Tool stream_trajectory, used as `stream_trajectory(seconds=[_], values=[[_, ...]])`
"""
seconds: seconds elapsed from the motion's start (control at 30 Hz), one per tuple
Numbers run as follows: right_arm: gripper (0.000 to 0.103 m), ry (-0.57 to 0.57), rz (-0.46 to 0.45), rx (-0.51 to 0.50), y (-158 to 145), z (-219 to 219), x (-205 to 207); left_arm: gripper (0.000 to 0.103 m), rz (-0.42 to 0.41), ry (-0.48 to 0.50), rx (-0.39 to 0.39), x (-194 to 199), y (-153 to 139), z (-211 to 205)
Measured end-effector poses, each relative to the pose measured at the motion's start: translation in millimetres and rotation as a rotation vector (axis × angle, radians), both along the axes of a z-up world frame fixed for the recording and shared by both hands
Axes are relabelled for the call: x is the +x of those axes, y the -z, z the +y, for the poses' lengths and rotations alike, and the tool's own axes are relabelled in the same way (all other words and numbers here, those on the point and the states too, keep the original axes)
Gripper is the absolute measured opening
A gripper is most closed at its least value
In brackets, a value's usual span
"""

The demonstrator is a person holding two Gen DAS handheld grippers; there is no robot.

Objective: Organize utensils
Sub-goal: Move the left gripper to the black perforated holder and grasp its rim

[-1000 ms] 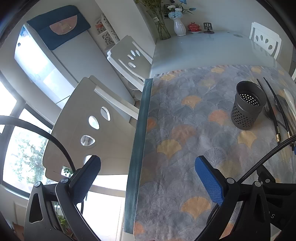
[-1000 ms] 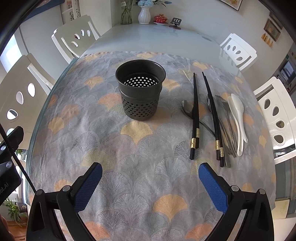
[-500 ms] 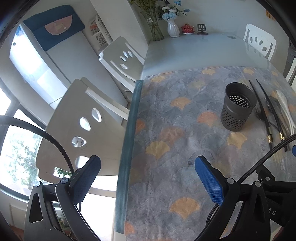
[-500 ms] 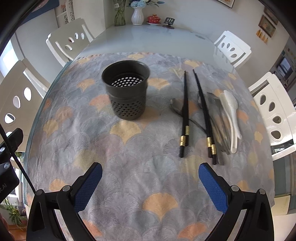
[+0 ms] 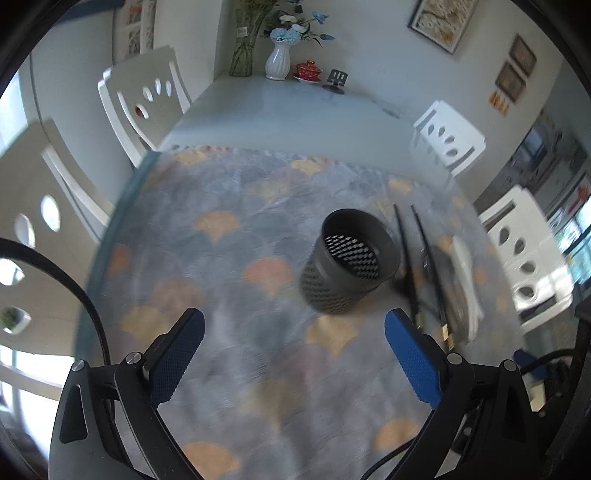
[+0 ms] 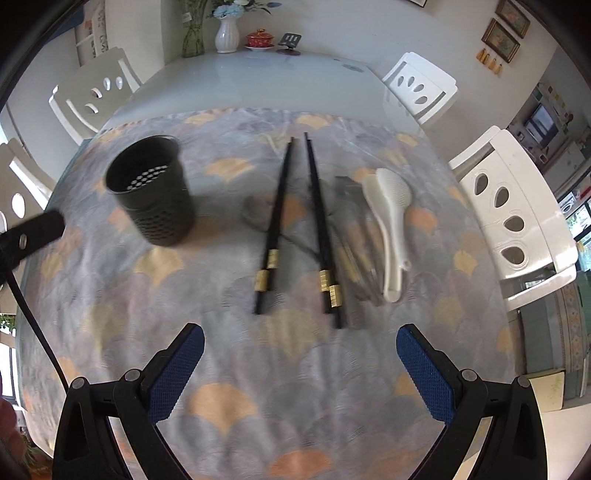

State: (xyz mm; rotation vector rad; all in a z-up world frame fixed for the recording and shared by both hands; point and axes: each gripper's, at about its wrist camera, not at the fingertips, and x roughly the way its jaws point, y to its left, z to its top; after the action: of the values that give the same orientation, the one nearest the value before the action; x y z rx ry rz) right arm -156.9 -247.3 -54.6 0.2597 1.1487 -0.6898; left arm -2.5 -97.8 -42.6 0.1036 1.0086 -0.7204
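Note:
A dark perforated utensil holder (image 5: 349, 266) (image 6: 151, 188) stands upright on the patterned tablecloth (image 6: 295, 369). To its right lie two pairs of black chopsticks (image 6: 275, 225) with gold bands, a metal spoon (image 6: 255, 214), blurred metal cutlery (image 6: 354, 236) and a white rice paddle (image 6: 389, 218). My left gripper (image 5: 293, 325) hovers short of the holder; its jaws are closing with nothing between them. My right gripper (image 6: 299, 339) stands open and empty, just short of the chopstick handles. A dark part of the left gripper (image 6: 29, 232) shows at the left edge of the right wrist view.
White chairs (image 6: 513, 206) (image 5: 144, 99) ring the table. At the far end stand a white vase with flowers (image 6: 227, 33), a glass vase (image 6: 192, 37), a red lidded cup (image 6: 260, 38) and a small dark stand (image 6: 290, 40). A black cable (image 6: 33, 325) hangs at the left.
The left wrist view swung right from the table edge and chairs toward the holder, which now sits ahead of its jaws. The right gripper moved right, toward the chopsticks and paddle.

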Motion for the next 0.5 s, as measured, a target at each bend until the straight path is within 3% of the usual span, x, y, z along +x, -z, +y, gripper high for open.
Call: stream_trajectory(seconds=[0.03,0.1,0.27,0.5], values=[[0.103,-0.005,0.005,0.001,1,-5,0,0.098,0.041,0.009,-0.048,1,7,-4],[0.103,-0.021,0.014,-0.005,2,-14,1,0.098,0.059,0.009,-0.070,1,17,-14],[0.103,-0.054,0.037,-0.008,9,-37,-1,0.098,-0.038,-0.004,-0.038,-12,32,-33],[0.103,-0.109,0.044,-0.014,19,-66,-2,0.098,-0.035,0.004,-0.008,-11,50,-50]])
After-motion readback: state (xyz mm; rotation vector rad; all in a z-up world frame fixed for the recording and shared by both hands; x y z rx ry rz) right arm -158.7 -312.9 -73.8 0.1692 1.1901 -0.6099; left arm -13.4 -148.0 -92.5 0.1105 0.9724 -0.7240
